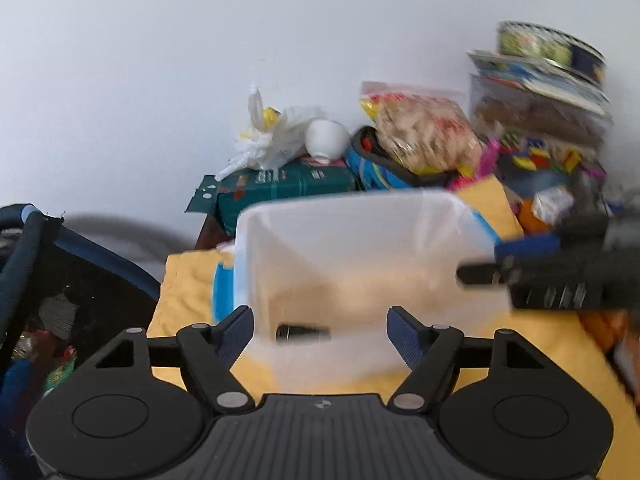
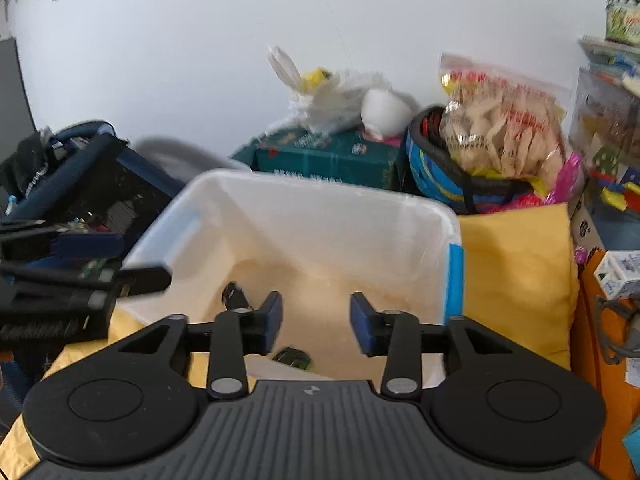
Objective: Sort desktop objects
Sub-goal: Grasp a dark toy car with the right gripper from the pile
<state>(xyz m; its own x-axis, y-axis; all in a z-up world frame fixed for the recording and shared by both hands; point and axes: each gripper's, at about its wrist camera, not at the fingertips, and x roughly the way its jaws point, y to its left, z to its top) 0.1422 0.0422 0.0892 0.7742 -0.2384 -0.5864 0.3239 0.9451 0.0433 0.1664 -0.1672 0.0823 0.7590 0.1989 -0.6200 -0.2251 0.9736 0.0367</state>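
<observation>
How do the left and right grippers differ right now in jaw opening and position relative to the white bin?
The left gripper has its jaws spread wider than the right gripper. The left sits at the white bin near wall, jaws straddling it; the right hangs over the bin's open top. Both are open and hold nothing.

One translucent bin sits on one yellow cloth. Two small dark objects lie inside the bin: one near its left wall, one at the near edge. Behind stand one green box, one white cup, one white plastic bag, one snack bag and one tin. Two grippers show, left and right.
</observation>
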